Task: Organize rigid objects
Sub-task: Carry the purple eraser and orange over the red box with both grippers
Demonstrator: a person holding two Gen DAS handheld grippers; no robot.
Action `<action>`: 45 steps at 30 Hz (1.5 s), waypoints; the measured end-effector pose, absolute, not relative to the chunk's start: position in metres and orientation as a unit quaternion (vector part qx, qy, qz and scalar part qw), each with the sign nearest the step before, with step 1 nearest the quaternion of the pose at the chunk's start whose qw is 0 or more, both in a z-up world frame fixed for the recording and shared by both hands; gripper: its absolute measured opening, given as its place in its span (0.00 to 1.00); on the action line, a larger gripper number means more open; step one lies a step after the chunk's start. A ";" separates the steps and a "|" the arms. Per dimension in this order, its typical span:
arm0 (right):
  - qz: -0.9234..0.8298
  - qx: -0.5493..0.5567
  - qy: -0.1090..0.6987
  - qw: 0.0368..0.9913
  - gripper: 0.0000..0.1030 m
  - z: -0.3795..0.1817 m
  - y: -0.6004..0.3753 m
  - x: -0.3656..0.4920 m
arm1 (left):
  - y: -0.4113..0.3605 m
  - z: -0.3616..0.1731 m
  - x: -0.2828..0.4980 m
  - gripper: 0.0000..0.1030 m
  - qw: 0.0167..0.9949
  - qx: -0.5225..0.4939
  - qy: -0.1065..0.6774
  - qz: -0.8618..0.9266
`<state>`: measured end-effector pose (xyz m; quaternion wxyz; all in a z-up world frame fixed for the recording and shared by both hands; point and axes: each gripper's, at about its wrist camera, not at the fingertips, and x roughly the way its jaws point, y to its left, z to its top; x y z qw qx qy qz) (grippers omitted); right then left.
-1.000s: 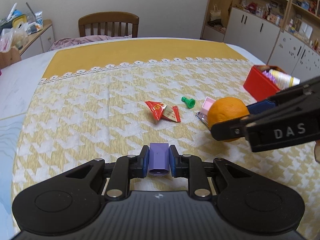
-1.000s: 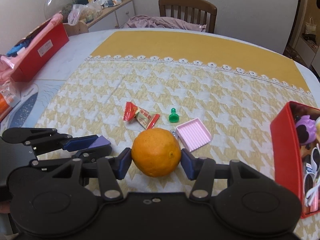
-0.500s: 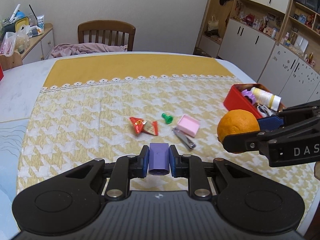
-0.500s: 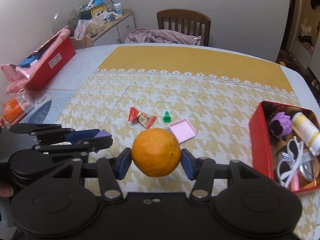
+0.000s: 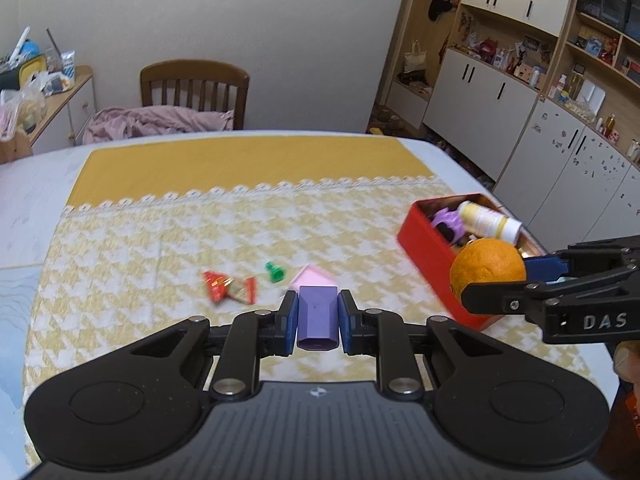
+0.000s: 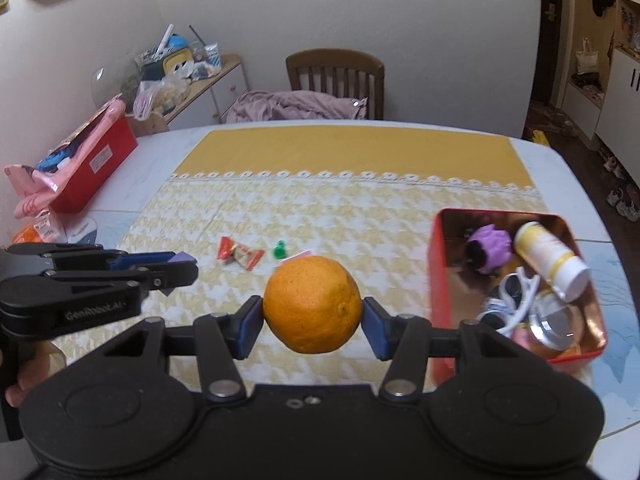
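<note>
My left gripper (image 5: 318, 322) is shut on a small purple block (image 5: 317, 317), held above the yellow patterned cloth. My right gripper (image 6: 313, 316) is shut on an orange (image 6: 313, 304), lifted off the table just left of the red tin box (image 6: 440, 304). In the left wrist view the orange (image 5: 488, 266) hangs at the near corner of the red tin box (image 5: 428, 256). The box holds a white bottle (image 6: 550, 256), a purple toy (image 6: 490, 244), glasses and other small items. On the cloth lie a red candy wrapper (image 5: 228, 286), a green pin (image 5: 274, 272) and a pink tray (image 5: 310, 276).
A wooden chair (image 5: 194, 94) with a pink cloth stands at the table's far side. A red box with pink bags (image 6: 88, 160) sits at the table's left edge. A cluttered side cabinet (image 6: 192, 76) is behind it. White cabinets (image 5: 520, 120) line the right wall.
Both grippers have risen and drawn back with their loads. The orange has travelled right, from beside the pink tray to the red box. A nail clipper seen half a second ago is now hidden.
</note>
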<state>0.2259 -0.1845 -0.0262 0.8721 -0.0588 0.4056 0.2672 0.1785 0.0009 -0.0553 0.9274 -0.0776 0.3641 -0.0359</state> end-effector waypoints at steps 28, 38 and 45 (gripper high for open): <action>0.212 -0.026 0.414 0.885 0.51 -0.042 -0.344 0.280 | -0.159 -0.050 0.269 0.20 0.920 -0.048 0.380 -0.087; 0.202 -0.030 0.419 0.885 0.51 -0.055 -0.373 0.302 | -0.206 -0.076 0.316 0.20 0.910 -0.002 0.406 -0.087; 0.209 -0.038 0.432 0.877 0.51 -0.067 -0.373 0.317 | -0.223 -0.098 0.345 0.20 0.903 0.035 0.424 -0.064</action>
